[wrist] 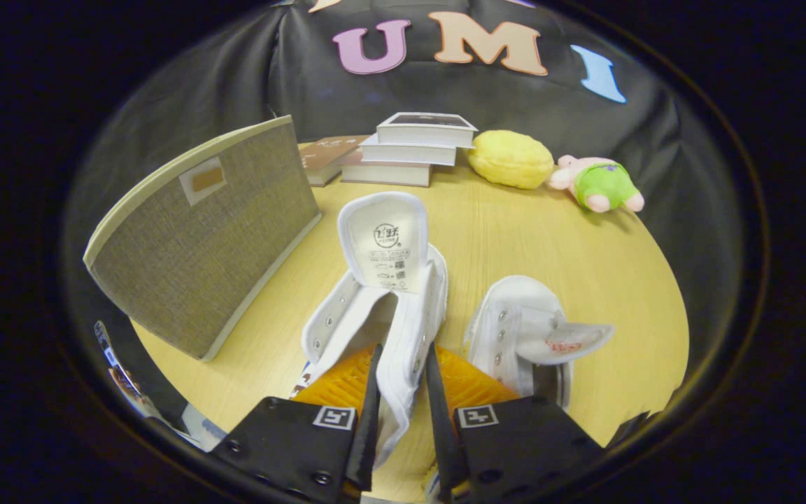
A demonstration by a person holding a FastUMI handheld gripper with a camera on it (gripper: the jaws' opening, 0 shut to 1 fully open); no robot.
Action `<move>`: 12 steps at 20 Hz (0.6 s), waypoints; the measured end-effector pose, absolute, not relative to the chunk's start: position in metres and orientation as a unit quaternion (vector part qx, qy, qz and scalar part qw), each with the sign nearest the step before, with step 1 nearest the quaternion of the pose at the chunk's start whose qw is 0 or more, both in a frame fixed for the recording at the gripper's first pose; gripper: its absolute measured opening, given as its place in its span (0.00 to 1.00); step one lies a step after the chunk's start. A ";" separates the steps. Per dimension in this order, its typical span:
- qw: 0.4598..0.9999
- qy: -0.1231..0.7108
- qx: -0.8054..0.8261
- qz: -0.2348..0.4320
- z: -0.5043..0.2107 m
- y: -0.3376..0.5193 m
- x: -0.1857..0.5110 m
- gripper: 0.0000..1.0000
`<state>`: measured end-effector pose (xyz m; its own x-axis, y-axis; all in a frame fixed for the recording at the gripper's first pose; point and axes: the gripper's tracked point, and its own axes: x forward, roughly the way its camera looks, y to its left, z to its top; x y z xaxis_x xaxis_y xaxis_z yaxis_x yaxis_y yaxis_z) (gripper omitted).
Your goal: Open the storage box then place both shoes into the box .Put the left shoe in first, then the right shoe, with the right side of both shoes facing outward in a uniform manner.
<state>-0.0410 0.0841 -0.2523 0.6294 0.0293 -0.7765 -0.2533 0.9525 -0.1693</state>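
Your gripper [401, 364] is pinched narrow, both fingers pressing one white shoe's [382, 294] side wall. Its toe points away from you, long axis running ahead of the fingers.

Staged recording booth, not real home: black cloth wall [655, 140] draped close behind round light-wood desk [585, 280]. Household props set out on desk: grey fabric storage box [207, 238], stack of books [410, 150], yellow plush [511, 159], pink-and-green soft toy [599, 183], pair of white canvas shoes [515, 329]. Tagged tongs [403, 371] pinch side of nearer shoe
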 end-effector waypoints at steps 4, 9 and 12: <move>0.893 0.420 -0.152 0.047 -0.251 0.073 -0.036 0.25; 0.889 0.426 -0.161 0.047 -0.254 0.077 -0.037 0.15; 0.887 0.413 -0.200 0.054 -0.254 0.079 -0.036 0.15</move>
